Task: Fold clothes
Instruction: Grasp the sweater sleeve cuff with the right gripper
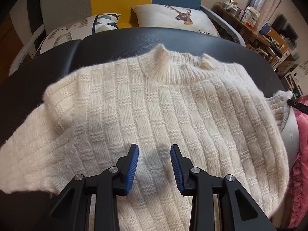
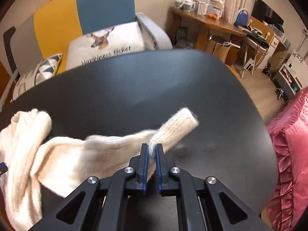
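Note:
A cream knitted sweater (image 1: 154, 104) lies spread flat on a black table (image 1: 123, 40), collar away from me. My left gripper (image 1: 154, 148) is open and empty, hovering over the sweater's lower middle. In the right wrist view my right gripper (image 2: 151, 146) is shut on the sweater's right sleeve (image 2: 173, 127) near the ribbed cuff, holding it just above the black table (image 2: 154, 80). The cuff sticks out past the fingers. The sweater body (image 2: 25, 144) lies bunched at the left. The right gripper's tip (image 1: 297, 105) shows at the right edge of the left wrist view.
A sofa with a deer cushion (image 1: 173, 19) and a patterned cushion (image 1: 73, 32) stands behind the table. A pink ruffled cover (image 2: 288, 154) lies at the right. A cluttered wooden desk (image 2: 211, 21) stands at the back right.

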